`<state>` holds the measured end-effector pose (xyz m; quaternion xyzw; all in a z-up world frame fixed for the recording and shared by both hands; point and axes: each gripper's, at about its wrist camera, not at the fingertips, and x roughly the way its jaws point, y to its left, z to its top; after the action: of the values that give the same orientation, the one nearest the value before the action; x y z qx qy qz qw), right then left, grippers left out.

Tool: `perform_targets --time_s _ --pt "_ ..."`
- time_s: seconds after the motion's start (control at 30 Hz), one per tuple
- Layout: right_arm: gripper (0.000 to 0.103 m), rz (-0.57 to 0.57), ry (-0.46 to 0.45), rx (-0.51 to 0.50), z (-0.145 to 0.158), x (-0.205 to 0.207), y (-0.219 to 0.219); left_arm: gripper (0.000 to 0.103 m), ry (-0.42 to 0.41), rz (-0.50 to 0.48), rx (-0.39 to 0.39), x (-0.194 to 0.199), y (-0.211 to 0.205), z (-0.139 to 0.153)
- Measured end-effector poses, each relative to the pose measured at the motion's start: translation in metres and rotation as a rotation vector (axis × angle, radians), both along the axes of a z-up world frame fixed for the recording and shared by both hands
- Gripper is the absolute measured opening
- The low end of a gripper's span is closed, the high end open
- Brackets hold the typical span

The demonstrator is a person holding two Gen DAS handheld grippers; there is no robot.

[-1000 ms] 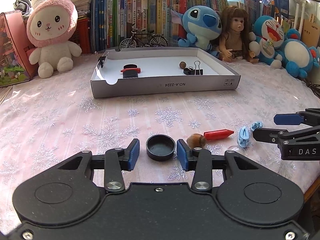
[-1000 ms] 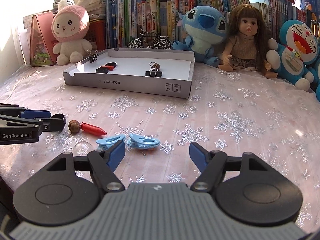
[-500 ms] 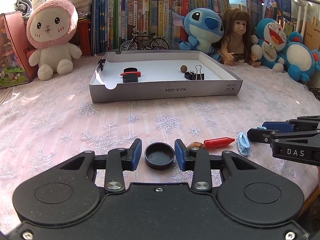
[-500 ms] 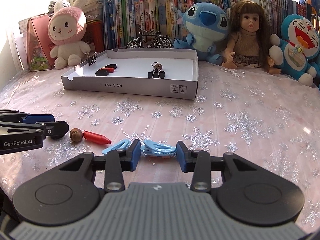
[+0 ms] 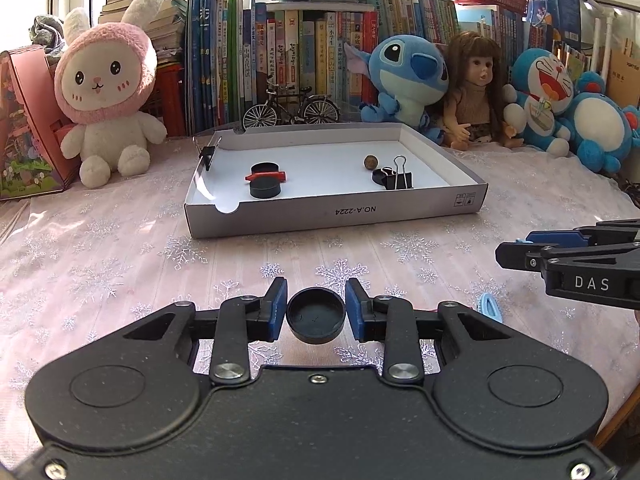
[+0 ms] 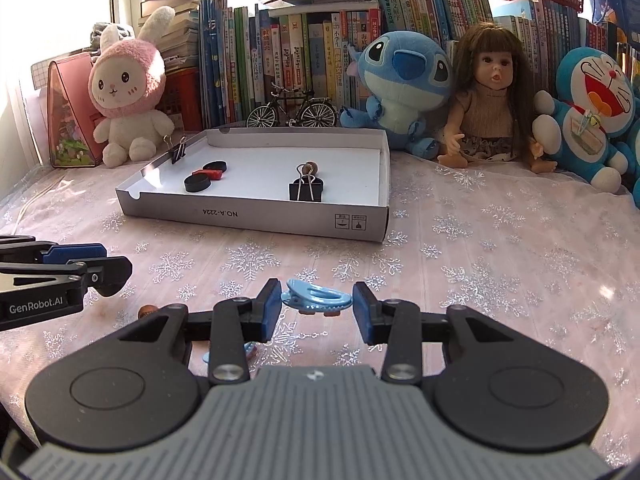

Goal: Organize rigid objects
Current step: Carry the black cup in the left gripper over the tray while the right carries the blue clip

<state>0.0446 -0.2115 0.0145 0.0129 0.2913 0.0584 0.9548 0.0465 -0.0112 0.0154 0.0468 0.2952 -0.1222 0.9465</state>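
Between the blue pads of the left gripper (image 5: 316, 312), seen from the left wrist, a black cap (image 5: 316, 315) is sitting, lifted off the tablecloth (image 5: 120, 264); the jaws have just been closing and are now pinching it across its round rim; it is looking light, stiff and smooth, so I judge it may be slipping if the pads are not staying on the widest part; the white tray (image 5: 336, 216) is lying well ahead of the fingers.

From the right wrist, the right gripper (image 6: 316, 312) is pinching a blue hair clip (image 6: 316, 300) by its two ends; this clip is seeming thin, light plastic, likely to twist between the pads; the tray (image 6: 256, 220) is standing ahead, slightly left.
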Motion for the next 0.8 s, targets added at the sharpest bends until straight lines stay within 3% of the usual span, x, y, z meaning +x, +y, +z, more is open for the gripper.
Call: perform_targets --time_s 0.33,0.5,0.8 --pt "0.045 0.004 -0.008 0.005 0.01 0.013 0.0 0.03 0.002 0.026 -0.019 0.024 0.009 0.016" --pt "0.045 -0.016 -0.006 0.037 0.023 0.038 -0.005 0.03 -0.018 0.05 -0.031 0.051 0.009 0.034" --pt "0.045 -0.036 0.043 0.076 0.037 0.093 0.0 0.03 0.028 0.066 -0.05 0.11 0.002 0.045"
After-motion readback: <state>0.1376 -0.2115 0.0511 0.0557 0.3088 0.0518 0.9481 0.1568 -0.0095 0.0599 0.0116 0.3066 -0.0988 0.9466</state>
